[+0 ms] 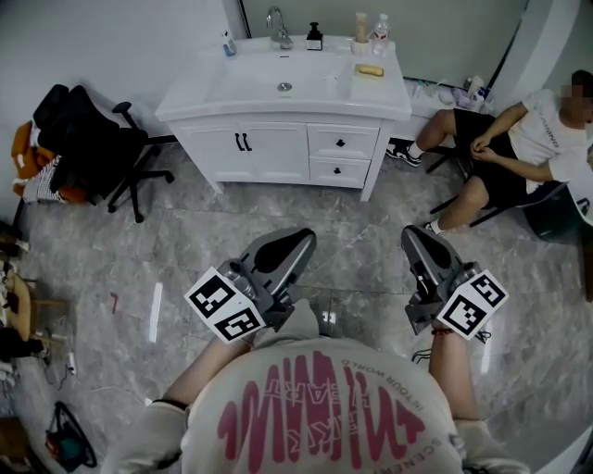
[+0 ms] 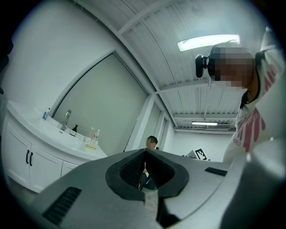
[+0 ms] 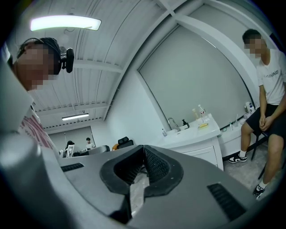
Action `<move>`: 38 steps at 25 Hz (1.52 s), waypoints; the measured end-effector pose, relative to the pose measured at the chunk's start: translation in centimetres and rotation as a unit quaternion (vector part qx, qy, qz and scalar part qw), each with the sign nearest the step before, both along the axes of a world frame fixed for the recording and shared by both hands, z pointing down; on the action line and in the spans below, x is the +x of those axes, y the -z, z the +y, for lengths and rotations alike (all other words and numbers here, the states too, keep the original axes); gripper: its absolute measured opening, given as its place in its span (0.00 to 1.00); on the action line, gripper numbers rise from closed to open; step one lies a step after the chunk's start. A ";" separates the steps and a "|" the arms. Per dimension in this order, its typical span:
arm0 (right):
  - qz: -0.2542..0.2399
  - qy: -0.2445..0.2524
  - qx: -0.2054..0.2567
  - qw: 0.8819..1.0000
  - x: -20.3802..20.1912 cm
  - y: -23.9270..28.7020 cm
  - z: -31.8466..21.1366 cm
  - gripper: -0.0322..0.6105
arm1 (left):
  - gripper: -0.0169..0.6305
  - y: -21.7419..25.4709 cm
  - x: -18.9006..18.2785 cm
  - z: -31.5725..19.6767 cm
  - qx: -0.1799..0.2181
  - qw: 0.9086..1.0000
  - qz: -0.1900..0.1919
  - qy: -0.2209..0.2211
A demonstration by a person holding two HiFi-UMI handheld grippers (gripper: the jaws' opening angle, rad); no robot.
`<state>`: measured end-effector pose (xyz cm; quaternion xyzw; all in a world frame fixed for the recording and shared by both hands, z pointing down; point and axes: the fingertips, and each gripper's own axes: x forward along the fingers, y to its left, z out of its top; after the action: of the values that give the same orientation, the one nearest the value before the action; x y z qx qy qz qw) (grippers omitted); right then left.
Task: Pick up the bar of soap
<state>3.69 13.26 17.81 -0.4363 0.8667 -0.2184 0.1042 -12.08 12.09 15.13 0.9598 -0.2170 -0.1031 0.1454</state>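
Yellow bar of soap [image 1: 371,70] on the far white vanity [image 1: 211,94].
Left gripper [image 1: 295,243] and right gripper [image 1: 414,238] hover near — both jaws closed, empty, well apart from it.

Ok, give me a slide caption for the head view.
Person holds the left tool and right tool shut, empty, facing a white vanity bearing the soap bar.

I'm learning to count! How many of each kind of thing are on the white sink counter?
Bar of soap: 1
Faucet: 1
Dark pump bottle: 1
Pale bottles: 2
Small blue-capped container: 1
Total: 6
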 end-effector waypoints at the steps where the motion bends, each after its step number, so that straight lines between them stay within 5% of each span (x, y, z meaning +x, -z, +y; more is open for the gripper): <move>1: -0.002 -0.001 -0.002 1.000 0.3 -0.3 -0.3 0.07 | 0.04 0.0 0.3 -0.3 0.002 1.000 -0.003 -0.003; 14: 0.001 -0.035 -0.008 0.999 3.4 -1.4 -7.0 0.07 | 0.04 -0.3 3.6 -9.2 0.011 1.000 0.000 -0.028; 38: 0.014 -0.088 0.005 0.996 4.3 0.6 -31.0 0.07 | 0.04 2.1 5.5 -34.7 0.040 0.995 0.004 -0.088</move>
<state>7.99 -17.76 17.18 -0.5133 0.8273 -0.1982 0.1134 -6.60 -22.63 13.01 0.9798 -0.1268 -0.1021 0.1162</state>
